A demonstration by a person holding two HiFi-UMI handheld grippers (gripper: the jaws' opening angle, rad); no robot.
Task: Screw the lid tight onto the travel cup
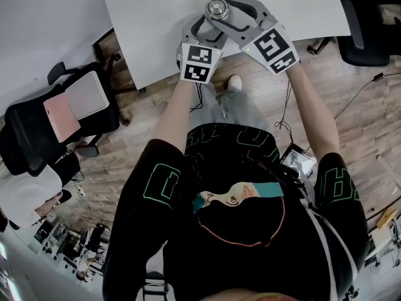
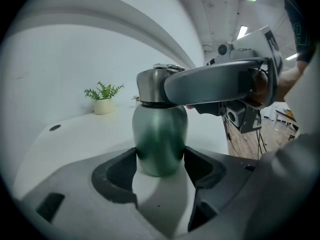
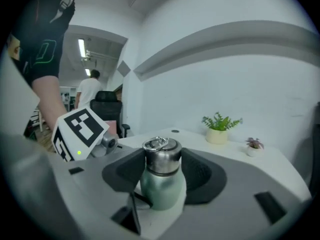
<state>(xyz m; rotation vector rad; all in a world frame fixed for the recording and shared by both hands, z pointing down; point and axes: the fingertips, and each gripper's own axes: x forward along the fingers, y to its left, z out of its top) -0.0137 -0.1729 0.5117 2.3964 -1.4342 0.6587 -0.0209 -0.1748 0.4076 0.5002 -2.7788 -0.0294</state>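
The travel cup [image 2: 160, 134] stands upright near the front edge of the white worktop [image 1: 156, 17], its green body topped by the steel lid [image 3: 161, 159] with a small ring lying on it. My left claw [image 2: 160, 160] is clamped low on the green body, with a pad pressed against each side. My right claw [image 3: 162, 168] comes in higher from the other side, and its pads look closed against the steel lid. I take this as the tightening step. To do it well I would hold the left claw firm so the body cannot spin. I would turn the right about the cup's upright axis and keep it level, so the thread does not cross. I would also squeeze no harder than the smooth steel needs, since slipping is the likely fault. The worktop is bare around the cup, apart from a potted plant [image 3: 218, 129] and a smaller plant [image 3: 254, 146] near the pale wall [image 3: 240, 84]. Beyond the worktop is wooden floor [image 1: 156, 105], with a black office chair [image 1: 56, 124] off to the left.
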